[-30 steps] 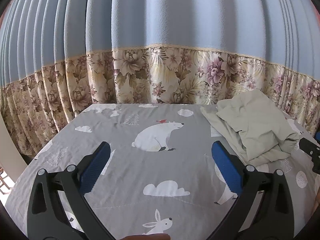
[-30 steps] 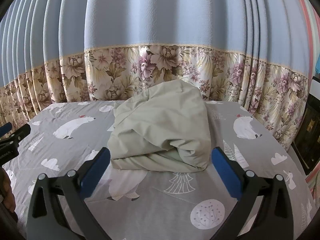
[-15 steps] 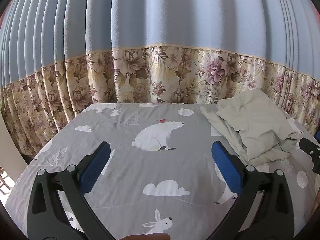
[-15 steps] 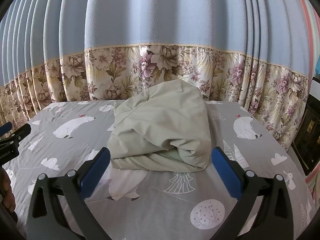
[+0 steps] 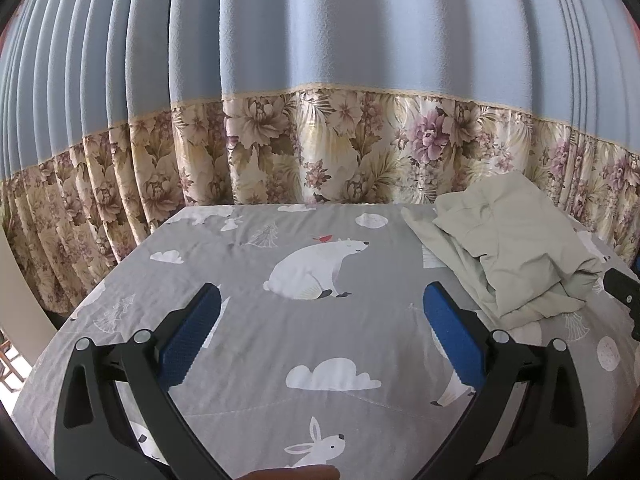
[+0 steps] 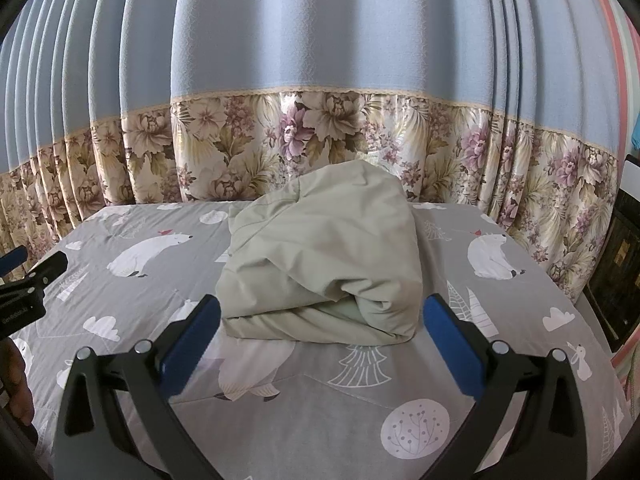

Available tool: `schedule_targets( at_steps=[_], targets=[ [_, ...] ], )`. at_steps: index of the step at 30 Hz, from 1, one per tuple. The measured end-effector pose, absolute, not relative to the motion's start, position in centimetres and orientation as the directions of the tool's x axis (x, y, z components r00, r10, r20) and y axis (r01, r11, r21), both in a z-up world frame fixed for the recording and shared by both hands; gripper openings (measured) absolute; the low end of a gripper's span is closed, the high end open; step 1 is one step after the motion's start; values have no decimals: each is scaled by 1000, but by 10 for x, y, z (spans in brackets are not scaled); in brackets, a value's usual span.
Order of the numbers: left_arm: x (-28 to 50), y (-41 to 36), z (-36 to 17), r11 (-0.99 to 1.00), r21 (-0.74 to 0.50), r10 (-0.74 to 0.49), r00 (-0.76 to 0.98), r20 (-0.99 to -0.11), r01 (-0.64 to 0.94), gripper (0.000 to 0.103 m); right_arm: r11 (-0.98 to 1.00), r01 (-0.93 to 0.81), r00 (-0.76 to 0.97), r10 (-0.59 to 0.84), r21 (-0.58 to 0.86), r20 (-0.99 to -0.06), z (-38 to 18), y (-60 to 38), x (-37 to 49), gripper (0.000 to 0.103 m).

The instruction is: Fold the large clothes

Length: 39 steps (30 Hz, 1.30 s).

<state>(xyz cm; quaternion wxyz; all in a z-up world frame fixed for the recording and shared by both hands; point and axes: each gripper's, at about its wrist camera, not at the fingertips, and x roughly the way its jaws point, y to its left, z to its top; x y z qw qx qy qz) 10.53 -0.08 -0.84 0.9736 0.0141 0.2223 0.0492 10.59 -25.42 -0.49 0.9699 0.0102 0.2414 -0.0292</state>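
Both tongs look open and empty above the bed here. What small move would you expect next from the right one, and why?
Probably a short advance of the right tongs down onto the near edge of the pale green garment. It lies bunched and unfolded on the grey animal-print sheet, directly ahead between the open jaws, ungripped. The left tongs face bare sheet, with the garment off to their right.

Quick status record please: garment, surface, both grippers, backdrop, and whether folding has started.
garment: pale green garment, bunched in a loose heap, not laid flat
surface: grey sheet with polar bears, clouds and rabbits
left gripper: open, empty, above bare sheet, garment off to its right
right gripper: open, empty, facing the heap, not touching it
backdrop: blue curtain with floral lower band
folding: not started, judging by the heap
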Motion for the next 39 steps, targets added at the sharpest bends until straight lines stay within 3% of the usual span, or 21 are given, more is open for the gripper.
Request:
schedule_targets(
  at_steps=[39],
  targets=[
    [102,-8,-5,994,67,106,901,-420,-85,100,999,48,881,-43,-2,-471,-7,-256,105,101]
  ],
)
